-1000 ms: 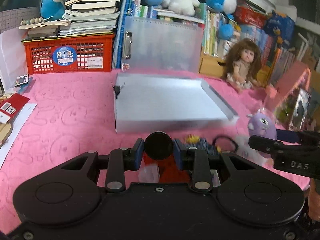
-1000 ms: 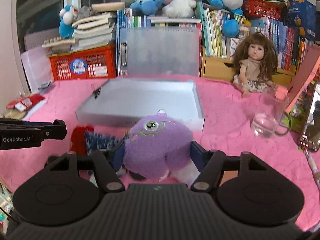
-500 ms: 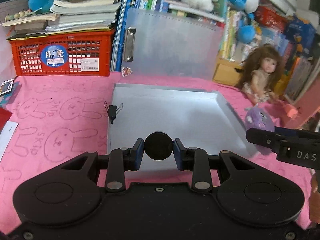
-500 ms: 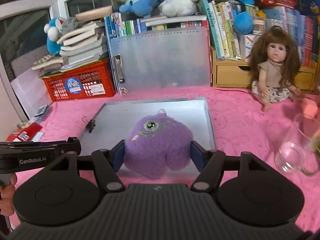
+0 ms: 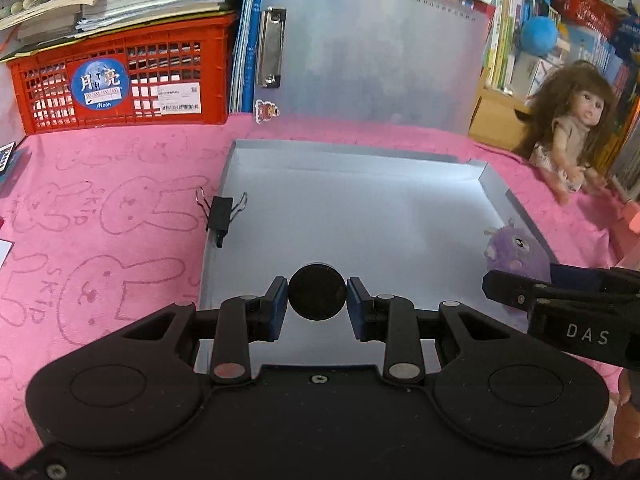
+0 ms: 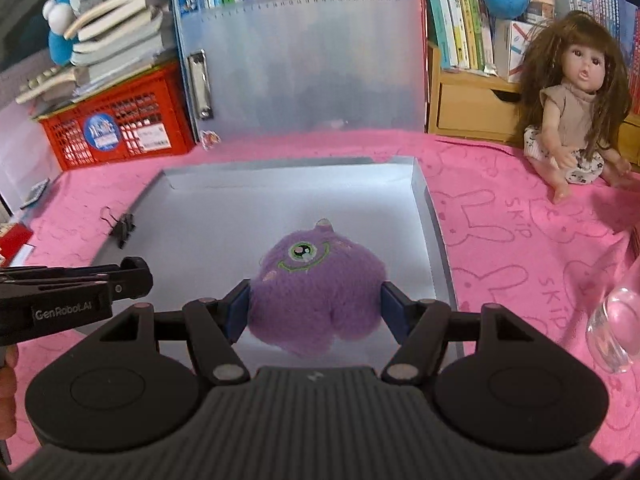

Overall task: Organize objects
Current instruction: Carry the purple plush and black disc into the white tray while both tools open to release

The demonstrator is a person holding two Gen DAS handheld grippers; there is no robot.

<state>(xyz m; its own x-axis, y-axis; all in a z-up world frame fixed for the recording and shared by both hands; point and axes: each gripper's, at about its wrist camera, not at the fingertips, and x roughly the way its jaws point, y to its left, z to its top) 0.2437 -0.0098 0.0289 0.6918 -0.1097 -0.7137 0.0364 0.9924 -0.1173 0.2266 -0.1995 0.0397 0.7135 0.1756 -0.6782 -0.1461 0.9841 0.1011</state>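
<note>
Pink cloth (image 5: pixel 120 168) lay under a silver tray (image 5: pixel 360 184). Left gripper (image 5: pixel 317 300) clamped a black disc (image 5: pixel 317 297). Right gripper (image 6: pixel 316 308), at 3 o'clock, squeezed a purple plush (image 6: pixel 316 292).

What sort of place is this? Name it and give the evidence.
Probably a child's room or a home study corner: a pink bunny-print cloth covers the surface, a doll sits against shelves packed with books, and a red crate carries more books.
</note>
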